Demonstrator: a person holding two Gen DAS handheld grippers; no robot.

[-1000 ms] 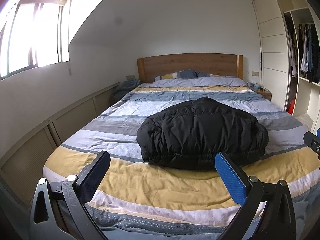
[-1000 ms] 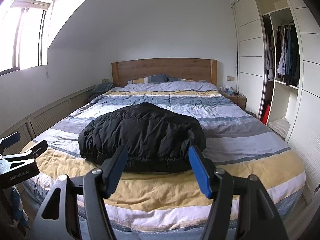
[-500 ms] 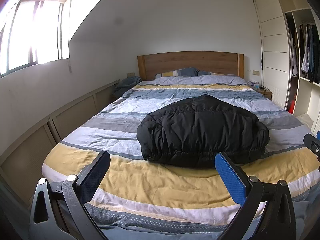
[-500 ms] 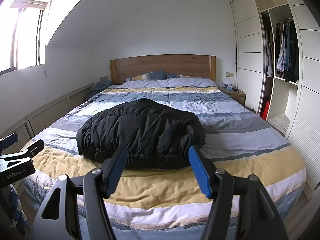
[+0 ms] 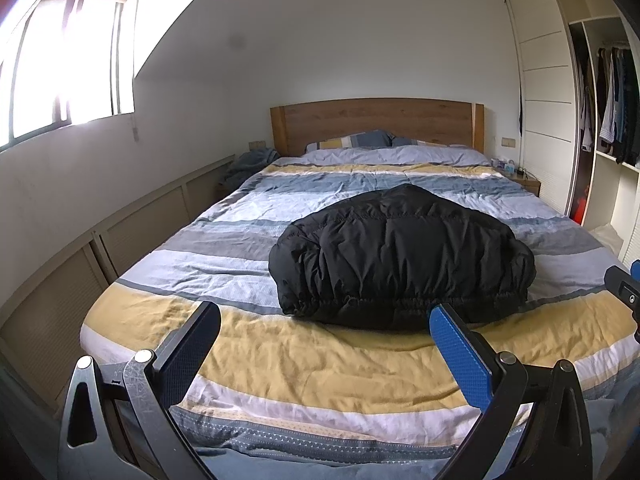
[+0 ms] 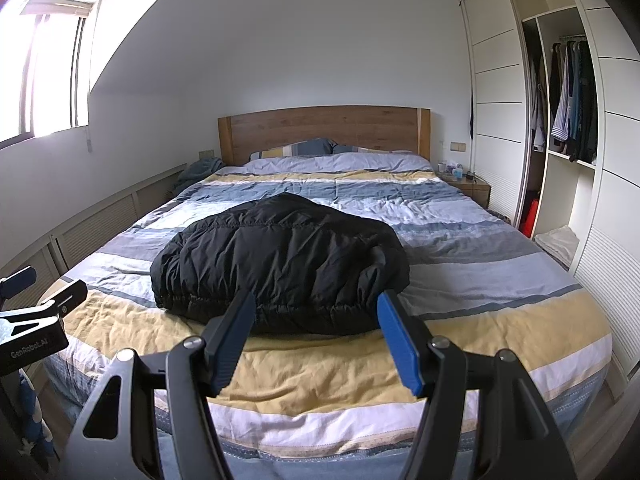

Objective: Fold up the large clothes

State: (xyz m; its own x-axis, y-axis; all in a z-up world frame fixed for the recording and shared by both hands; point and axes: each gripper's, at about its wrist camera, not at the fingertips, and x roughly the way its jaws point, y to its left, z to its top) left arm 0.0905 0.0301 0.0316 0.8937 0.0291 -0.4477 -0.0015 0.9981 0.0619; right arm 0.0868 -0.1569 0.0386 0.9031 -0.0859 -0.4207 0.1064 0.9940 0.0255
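Observation:
A black puffer jacket (image 5: 400,256) lies folded in a thick bundle on the striped bed cover (image 5: 320,364), its elastic hem facing me. It also shows in the right wrist view (image 6: 280,260). My left gripper (image 5: 324,328) is open and empty, held back from the foot of the bed, well short of the jacket. My right gripper (image 6: 316,316) is open and empty, also short of the jacket, in front of its hem. The left gripper shows at the left edge of the right wrist view (image 6: 36,312).
A wooden headboard (image 5: 376,124) and pillows (image 5: 352,140) are at the far end. A low panelled wall (image 5: 120,236) runs along the left. An open wardrobe with hanging clothes (image 6: 568,100) and a bedside table (image 6: 468,188) stand on the right.
Both grippers have drawn back slightly and tilted up, so the bed and jacket sit a little lower in view. The jacket has not moved. Both jaws stay open.

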